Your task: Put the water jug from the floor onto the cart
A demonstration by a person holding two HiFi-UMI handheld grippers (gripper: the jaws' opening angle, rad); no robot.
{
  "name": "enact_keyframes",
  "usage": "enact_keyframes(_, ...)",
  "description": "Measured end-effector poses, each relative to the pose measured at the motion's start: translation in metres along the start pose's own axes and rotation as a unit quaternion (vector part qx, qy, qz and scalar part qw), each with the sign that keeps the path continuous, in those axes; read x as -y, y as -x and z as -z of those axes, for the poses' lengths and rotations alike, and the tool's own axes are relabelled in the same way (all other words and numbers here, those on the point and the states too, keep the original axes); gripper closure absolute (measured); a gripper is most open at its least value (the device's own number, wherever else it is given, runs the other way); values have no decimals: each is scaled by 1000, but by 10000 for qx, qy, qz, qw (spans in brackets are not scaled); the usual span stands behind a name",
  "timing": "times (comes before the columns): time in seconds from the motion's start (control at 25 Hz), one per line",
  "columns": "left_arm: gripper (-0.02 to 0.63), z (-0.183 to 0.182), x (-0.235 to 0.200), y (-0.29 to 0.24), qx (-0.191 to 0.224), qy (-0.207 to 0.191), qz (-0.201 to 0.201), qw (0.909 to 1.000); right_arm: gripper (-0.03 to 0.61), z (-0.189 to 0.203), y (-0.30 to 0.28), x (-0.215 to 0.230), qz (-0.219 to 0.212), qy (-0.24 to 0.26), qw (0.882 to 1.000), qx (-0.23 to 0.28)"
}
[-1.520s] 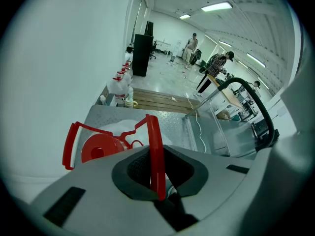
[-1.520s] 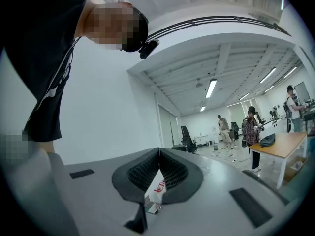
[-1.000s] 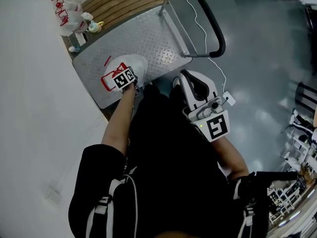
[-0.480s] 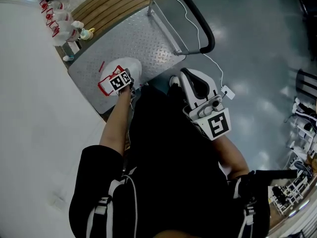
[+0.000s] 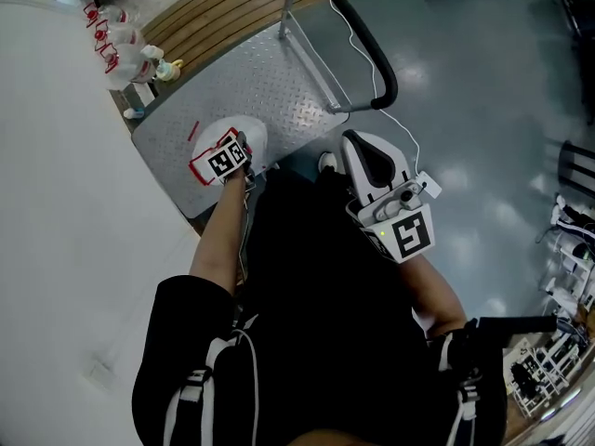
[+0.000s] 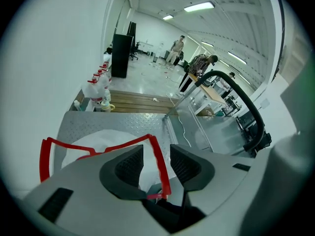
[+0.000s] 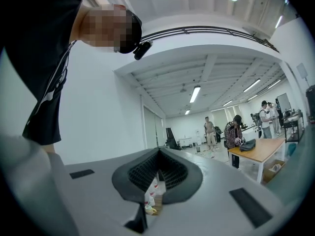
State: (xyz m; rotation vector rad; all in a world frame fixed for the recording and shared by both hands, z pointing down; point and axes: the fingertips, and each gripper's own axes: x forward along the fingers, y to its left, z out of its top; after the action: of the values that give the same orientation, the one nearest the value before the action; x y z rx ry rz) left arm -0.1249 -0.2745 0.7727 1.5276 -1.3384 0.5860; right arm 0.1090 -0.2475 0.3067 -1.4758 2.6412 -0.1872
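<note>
One translucent white plastic water jug (image 5: pixel 253 140) with a thin red carrying handle (image 6: pixel 158 163) stands on the grey diamond-plate metal deck of the platform cart (image 5: pixel 265 68), directly beneath the fingers (image 6: pixel 129 165) of the left gripper (image 6: pixel 156 151). Those fingers have just been opening and now stand wide apart. One bar of the red handle runs up through the gap between them, and neither pad presses on it. The jug's pale body spreads out below and to the left of the fingers.

Beyond the fingertips the cart's deck runs on. To the right of the fingers curves the cart's black tubular push bar (image 5: pixel 370 46), with a thin white cable (image 5: pixel 358 21) trailing over it. Ahead and to the left of the fingers, past the deck's far corner, stands a cluster of small clear bottles with red caps (image 5: pixel 123 46) beside a strip of wooden slats (image 5: pixel 209 9).

The right gripper (image 7: pixel 158 156) is held level, well apart from the jug. Its fingers (image 7: pixel 142 173) meet at the tips with nothing between them.
</note>
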Motion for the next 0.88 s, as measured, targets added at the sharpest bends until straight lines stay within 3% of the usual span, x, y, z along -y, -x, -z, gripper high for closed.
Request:
enact_keyframes(0.24, 448, -4, 9, 22, 162, 136, -211, 9996, 565, -14, 2, 18, -311, -79, 9995, 46)
enact_keyframes(0.48, 451, 2, 6, 79, 880, -12, -264, 9958, 565, -9, 7, -3, -747, -206, 9970, 87)
enact_keyframes(0.68, 573, 23, 15, 139, 1828, 501, -515, 9805, 565, 6, 5, -10, -1380, -494, 9892, -72)
enact_keyframes(0.8, 595, 37, 33, 174, 2364, 862, -526, 9664, 565, 8, 4, -18, -1736, -533, 9833, -132)
enact_keyframes(0.88, 595, 38, 44, 203, 2675, 855, -461, 9587, 565, 9, 2, -27, -1912, -562, 9799, -108)
